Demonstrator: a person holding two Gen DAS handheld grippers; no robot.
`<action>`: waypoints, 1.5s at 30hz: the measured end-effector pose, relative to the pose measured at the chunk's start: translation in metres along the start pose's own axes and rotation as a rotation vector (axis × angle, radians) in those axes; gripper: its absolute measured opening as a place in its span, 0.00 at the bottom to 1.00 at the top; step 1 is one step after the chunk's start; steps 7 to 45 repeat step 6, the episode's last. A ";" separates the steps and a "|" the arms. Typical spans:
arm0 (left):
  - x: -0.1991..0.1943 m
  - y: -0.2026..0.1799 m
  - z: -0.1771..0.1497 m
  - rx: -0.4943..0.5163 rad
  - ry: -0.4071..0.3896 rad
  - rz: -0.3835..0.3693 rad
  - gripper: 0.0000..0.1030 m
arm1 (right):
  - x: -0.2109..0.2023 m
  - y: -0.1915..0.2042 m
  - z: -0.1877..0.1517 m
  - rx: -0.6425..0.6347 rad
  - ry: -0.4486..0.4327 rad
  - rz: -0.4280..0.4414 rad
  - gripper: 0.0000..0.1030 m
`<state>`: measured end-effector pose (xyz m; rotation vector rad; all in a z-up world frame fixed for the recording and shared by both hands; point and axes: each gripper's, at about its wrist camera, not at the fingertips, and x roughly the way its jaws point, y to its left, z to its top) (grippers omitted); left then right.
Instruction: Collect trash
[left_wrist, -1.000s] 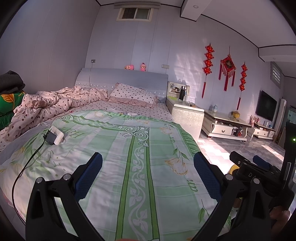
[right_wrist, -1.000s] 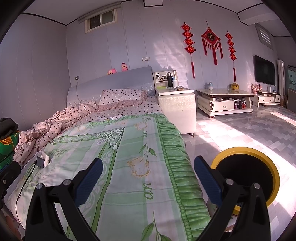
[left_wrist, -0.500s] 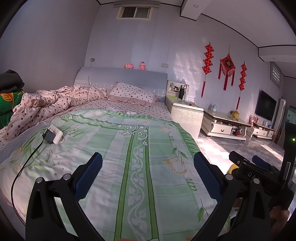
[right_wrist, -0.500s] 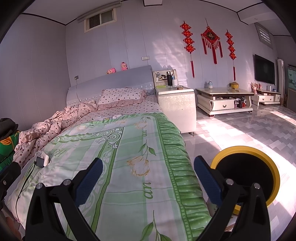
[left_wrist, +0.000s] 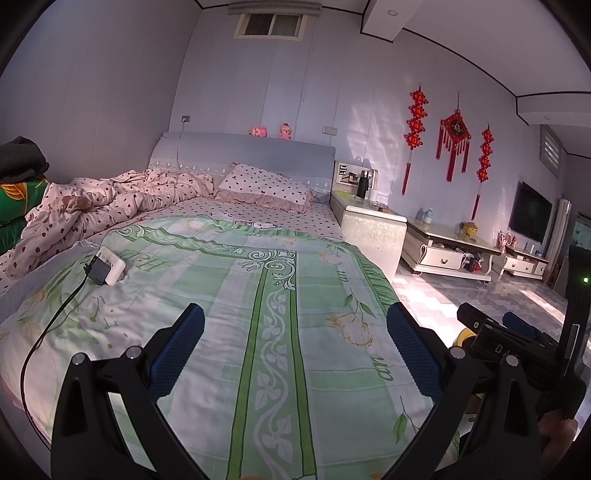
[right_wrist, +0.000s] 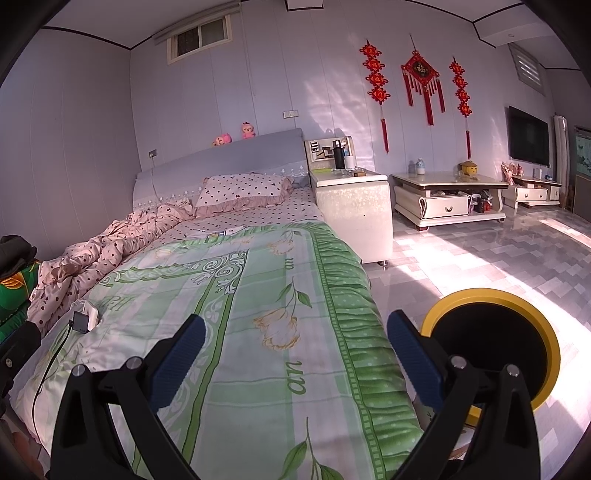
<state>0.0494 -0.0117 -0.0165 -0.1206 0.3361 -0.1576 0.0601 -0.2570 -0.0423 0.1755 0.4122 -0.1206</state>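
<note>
Both claws are hanging over the foot of the bed (left_wrist: 258, 314), fingers spread wide and gripping nothing — the left claw (left_wrist: 295, 343) above the green quilt, the right claw (right_wrist: 295, 343) nearer its edge. The yellow-rimmed bin (right_wrist: 517, 314) is sitting on the floor just beside the bed.

We see a bed (left_wrist: 280, 295) under a green floral sheet (right_wrist: 258, 314); on it lie a white power strip (left_wrist: 110, 264) with a black plug, a rumpled pink spotted quilt (left_wrist: 110, 199), 1 spotted pillow (left_wrist: 266, 184)
</note>
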 end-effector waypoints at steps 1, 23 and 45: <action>0.000 0.000 0.000 0.000 0.001 -0.001 0.92 | 0.000 0.000 0.000 0.001 0.000 0.000 0.92; -0.001 -0.005 -0.006 0.004 0.001 0.002 0.92 | -0.001 0.000 -0.001 0.001 0.001 0.000 0.92; -0.001 -0.005 -0.006 0.004 0.001 0.002 0.92 | -0.001 0.000 -0.001 0.001 0.001 0.000 0.92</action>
